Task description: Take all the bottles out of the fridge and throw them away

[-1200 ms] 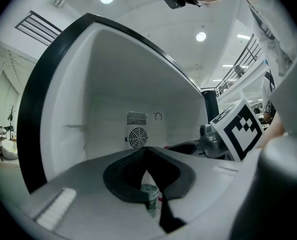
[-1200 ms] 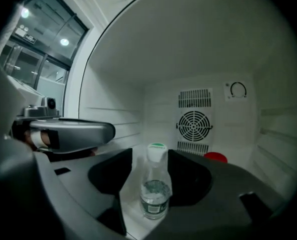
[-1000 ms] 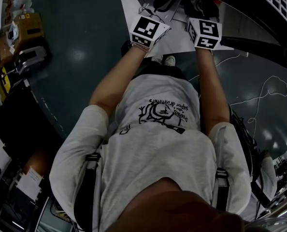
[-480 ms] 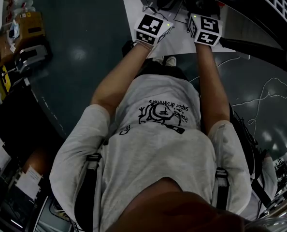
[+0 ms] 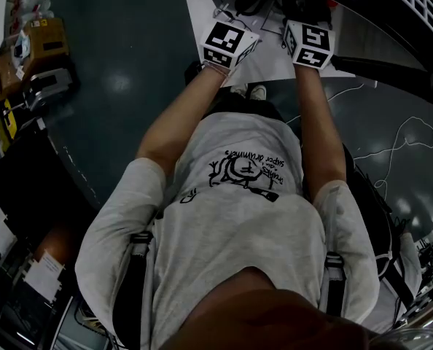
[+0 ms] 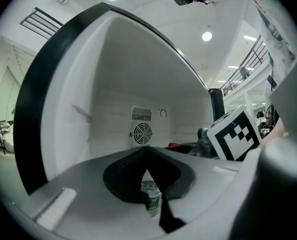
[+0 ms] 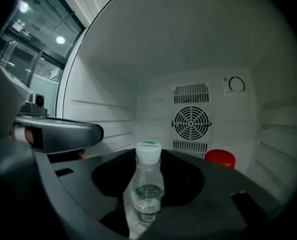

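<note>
Clear bottle [image 7: 147, 184] stands upright in the fridge [image 7: 108, 64], cap up, between the right tongs [image 7: 148, 159].
Those tongs have just been narrowing, apparently not pinching it yet; left tongs [image 6: 146, 154] are pressed together; both hands have hardly moved since a second ago.

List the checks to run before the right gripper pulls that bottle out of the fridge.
1. The bottle stands upright between the right gripper fingers: ok.
2. Firm grip: the jaws have just been closing around the bottle, but pad contact is unclear: cannot tell.
3. The red cap at the back right stands apart from the bottle: ok.
4. The left gripper sits off to the side, away from the bottle: ok.
5. The left gripper's load: a small bottle shows in its narrow finger gap; held or not: cannot tell.
</note>
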Available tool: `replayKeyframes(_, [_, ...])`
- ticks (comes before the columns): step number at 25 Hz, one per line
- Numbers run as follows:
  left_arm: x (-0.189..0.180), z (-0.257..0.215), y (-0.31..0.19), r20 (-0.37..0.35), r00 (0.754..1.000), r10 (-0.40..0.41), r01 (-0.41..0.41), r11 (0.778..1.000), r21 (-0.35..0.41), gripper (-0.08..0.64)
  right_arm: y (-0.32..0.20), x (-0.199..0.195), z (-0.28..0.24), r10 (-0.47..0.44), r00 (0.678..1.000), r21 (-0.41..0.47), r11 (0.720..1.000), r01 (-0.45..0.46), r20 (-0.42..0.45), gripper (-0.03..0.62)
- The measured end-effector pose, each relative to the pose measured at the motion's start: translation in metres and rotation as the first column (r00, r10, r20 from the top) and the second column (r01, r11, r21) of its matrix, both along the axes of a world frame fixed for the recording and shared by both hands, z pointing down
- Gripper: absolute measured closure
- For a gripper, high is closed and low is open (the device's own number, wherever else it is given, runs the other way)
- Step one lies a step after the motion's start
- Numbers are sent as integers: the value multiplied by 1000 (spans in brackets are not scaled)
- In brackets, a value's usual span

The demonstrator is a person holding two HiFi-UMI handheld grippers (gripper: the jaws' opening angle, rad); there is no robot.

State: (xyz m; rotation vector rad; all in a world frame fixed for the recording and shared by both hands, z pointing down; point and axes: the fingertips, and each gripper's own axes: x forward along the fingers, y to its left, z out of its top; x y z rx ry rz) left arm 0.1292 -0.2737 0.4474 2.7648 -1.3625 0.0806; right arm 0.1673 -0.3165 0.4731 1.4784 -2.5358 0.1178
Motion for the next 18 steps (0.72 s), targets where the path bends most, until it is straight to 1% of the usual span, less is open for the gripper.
replayKeyframes(9, [3,-9,7,-12,1000,1,0,1000,14,551,15,8,-1,-10,1000,-10,1000,10,20,440])
replayKeyframes(13, [2,-16,12,-19,1000,3,-3,1000,19,551,26,7,-12,-27,999,-2,1000,27,31,440])
replayKeyframes(18, [3,-21,18,-23,1000,9,-9,1000,19,551,38,7,-27,-59,998,4,998,59,24,440])
